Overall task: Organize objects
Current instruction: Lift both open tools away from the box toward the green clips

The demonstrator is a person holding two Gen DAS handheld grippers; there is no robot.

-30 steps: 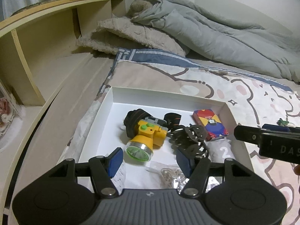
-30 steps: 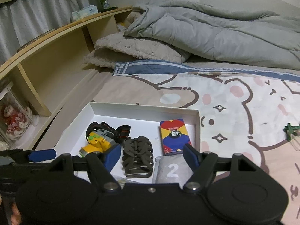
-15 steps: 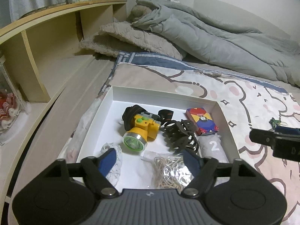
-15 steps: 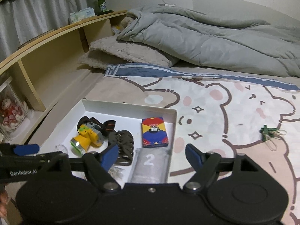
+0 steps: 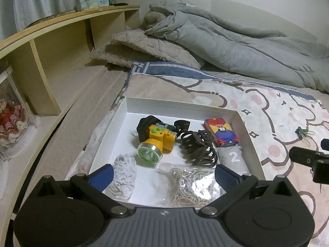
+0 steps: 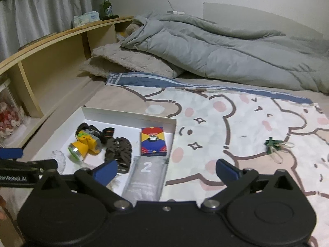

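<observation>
1. The left gripper (image 5: 162,175) hovers over the near edge of a shallow white cardboard tray (image 5: 176,108) on the bed, its blue-padded fingers spread wide with nothing between them.
2. The right gripper (image 6: 165,169) is equally wide apart and empty, held above the tray's right edge and the bear-print blanket (image 6: 236,123).
3. Inside the tray lie a yellow headlamp with a green lens (image 5: 156,144), a dark brown claw hair clip (image 5: 198,148), a colourful card box (image 5: 222,132), a grey pouch marked "2" (image 5: 233,158), a white crocheted bundle (image 5: 124,174) and a clear bag of cream cord (image 5: 191,183).
4. The hair clip touches the headlamp's strap.
5. A small green clip with rubber bands (image 6: 274,145) lies on the blanket, well apart from the tray.
</observation>
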